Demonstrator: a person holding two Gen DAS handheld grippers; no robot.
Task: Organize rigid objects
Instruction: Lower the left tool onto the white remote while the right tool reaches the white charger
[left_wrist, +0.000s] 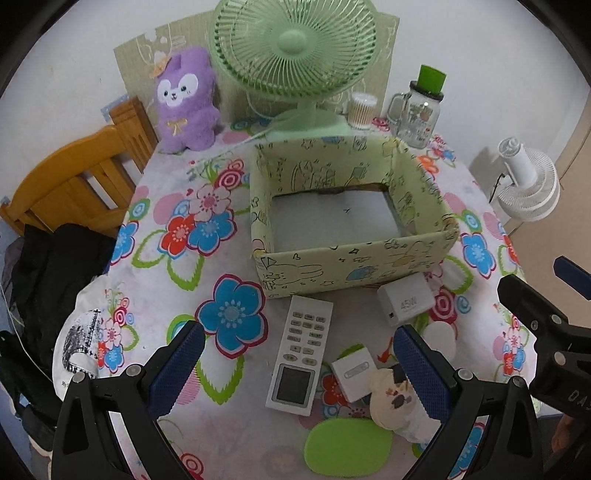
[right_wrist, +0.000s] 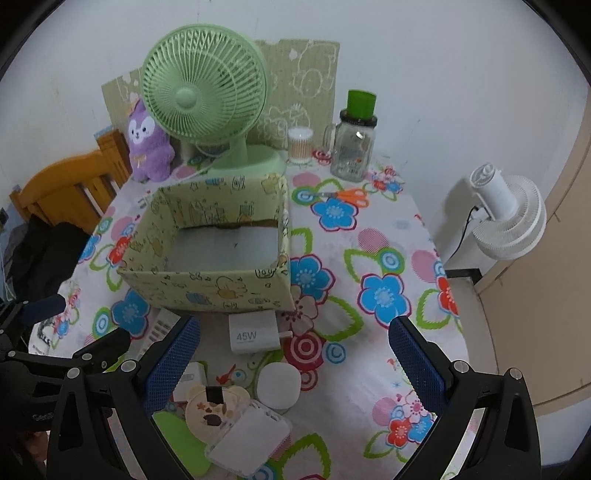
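- The pale green open cardboard box printed with cartoon doodles (left_wrist: 354, 258) sits mid-table on the flower-patterned tablecloth (left_wrist: 173, 280) and looks empty; I take it as the bin for the loose items. It should be light and easily nudged.
- The white rectangular plastic remote control with grey buttons and a small screen (left_wrist: 299, 354) lies flat at 6 o'clock from the box. It is stiff and light but smooth, so pinching across its long edges near the middle seems safest.
- The white cube-shaped charger marked 45W (right_wrist: 253, 332) rests just beside the box's near wall. It is dense for its size and slick; grip two flat sides, clear of the prongs.
- The round white lidded case (right_wrist: 277, 384), the clear ribbed plastic box (right_wrist: 247, 439), the small white rectangular case (left_wrist: 352, 373), the cream round compact with a leaf pattern (right_wrist: 214, 406) and the flat bright green oval pad (left_wrist: 347, 446) cluster at 5 to 6 o'clock, some touching.
- The left gripper (left_wrist: 299, 369) hovers over the remote, blue pads spread wide, holding nothing.
- The right gripper (right_wrist: 295, 365) is likewise fully spread and empty, above the cluster.
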